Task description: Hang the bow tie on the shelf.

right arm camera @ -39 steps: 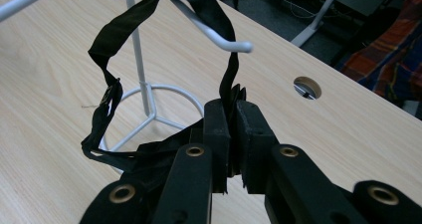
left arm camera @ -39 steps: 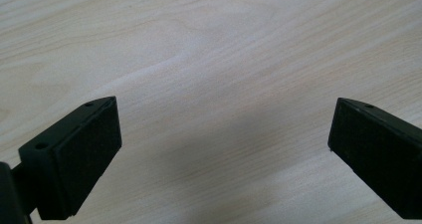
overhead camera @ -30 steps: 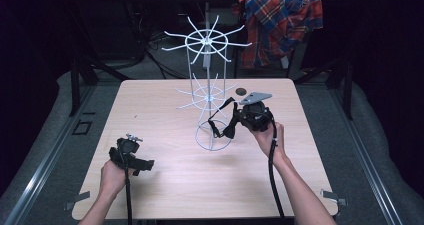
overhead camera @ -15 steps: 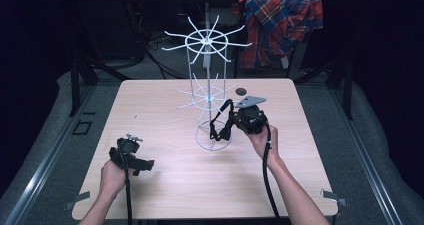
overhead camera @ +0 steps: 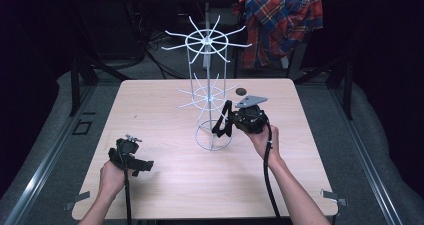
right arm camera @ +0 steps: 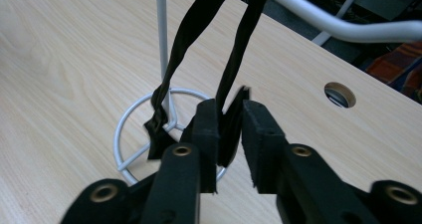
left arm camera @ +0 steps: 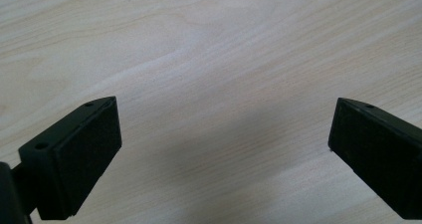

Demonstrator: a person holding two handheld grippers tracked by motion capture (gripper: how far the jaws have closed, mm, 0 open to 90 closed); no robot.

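Strap's (right arm camera: 234, 59) upper end beyond frame.

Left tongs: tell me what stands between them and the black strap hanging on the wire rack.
Nothing visible blocks the way. The left tongs stand open over bare table, and the strap hangs on the rack, pinched by the right tongs.
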